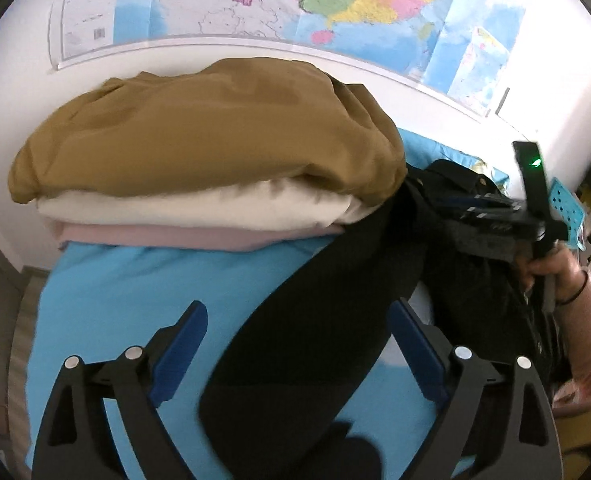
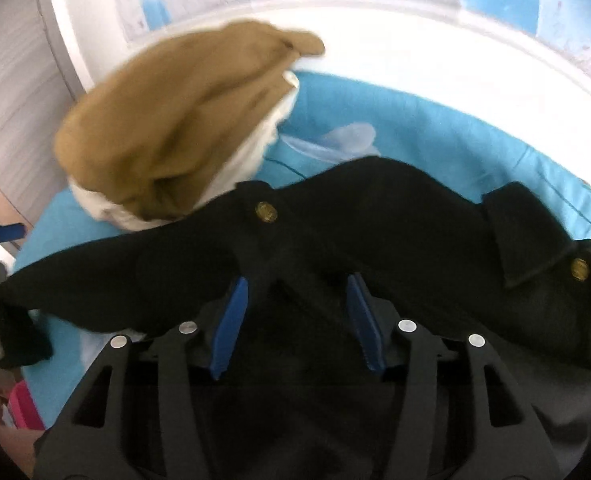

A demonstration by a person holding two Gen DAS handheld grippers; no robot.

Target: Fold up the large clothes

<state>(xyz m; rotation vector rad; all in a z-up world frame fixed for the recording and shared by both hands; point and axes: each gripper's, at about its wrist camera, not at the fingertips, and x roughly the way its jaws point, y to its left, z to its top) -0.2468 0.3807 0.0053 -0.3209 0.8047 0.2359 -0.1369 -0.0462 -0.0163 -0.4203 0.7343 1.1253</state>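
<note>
Three folded garments, mustard-brown [image 1: 199,140] over cream-white [image 1: 199,206] over pale pink [image 1: 183,236], stack at the far end of the turquoise bed sheet [image 1: 115,292]. One black brass-buttoned coat [image 2: 375,208] sprawls across the near sheet. Left hand-held gripper [image 1: 297,322] gapes wide, empty, above a sleeve; right hand-held gripper [image 2: 297,294] half-spread over coat cloth, grip uncertain. Bare sheet left of coat.

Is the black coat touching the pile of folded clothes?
Touching. In the right wrist view the black coat has its upper edge lying against the brown garment on the folded pile, no blue sheet showing between them there.
</note>
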